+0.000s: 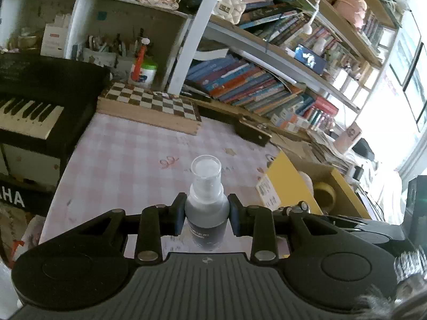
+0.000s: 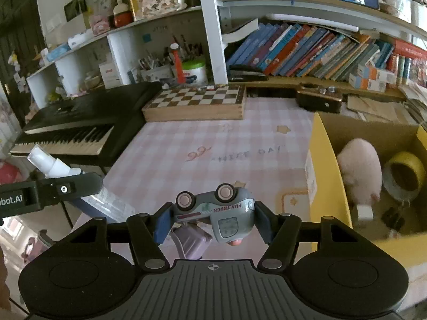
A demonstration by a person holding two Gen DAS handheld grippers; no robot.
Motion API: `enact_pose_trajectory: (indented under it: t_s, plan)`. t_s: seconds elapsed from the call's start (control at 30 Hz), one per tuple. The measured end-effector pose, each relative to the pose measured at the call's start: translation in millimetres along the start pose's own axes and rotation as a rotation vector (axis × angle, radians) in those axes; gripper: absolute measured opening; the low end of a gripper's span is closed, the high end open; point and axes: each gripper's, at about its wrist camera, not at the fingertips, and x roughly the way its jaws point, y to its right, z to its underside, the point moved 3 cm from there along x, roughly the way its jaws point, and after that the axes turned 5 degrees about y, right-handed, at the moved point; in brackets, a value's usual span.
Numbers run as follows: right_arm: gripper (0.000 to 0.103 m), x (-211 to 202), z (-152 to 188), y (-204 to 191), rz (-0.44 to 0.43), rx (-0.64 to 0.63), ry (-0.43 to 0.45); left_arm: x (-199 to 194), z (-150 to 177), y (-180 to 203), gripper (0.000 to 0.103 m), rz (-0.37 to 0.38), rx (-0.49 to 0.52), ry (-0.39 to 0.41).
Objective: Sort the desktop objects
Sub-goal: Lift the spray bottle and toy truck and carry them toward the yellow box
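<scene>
My left gripper [image 1: 206, 217] is shut on a small dark spray bottle [image 1: 206, 221] with a clear cap, held upright above the pink checked tablecloth [image 1: 128, 160]. In the right wrist view that same bottle [image 2: 50, 164] and the left gripper's side show at the left edge. My right gripper [image 2: 210, 220] is shut on a grey toy truck [image 2: 218, 210], held upside down with its pink wheels up and a lilac part hanging below. A yellow cardboard box [image 2: 324, 176] stands to the right; inside lie a pink plush toy [image 2: 360, 170] and a yellow tape roll [image 2: 404, 176].
A wooden chessboard box [image 2: 194, 104] lies at the back of the table. A black keyboard piano [image 2: 80, 130] sits to the left. A small brown box [image 2: 319, 100] rests near the bookshelf [image 2: 307, 53]. Shelves with pen holders and jars rise behind.
</scene>
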Motion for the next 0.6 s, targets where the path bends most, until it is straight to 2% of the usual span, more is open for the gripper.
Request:
enact_pose_trajectory:
  t_s: [0.6]
  plan:
    - [0.064,-69,69,-25,0.074,0.104,-0.004,-68,46,11,0.030,0.099,0.081,-0.074]
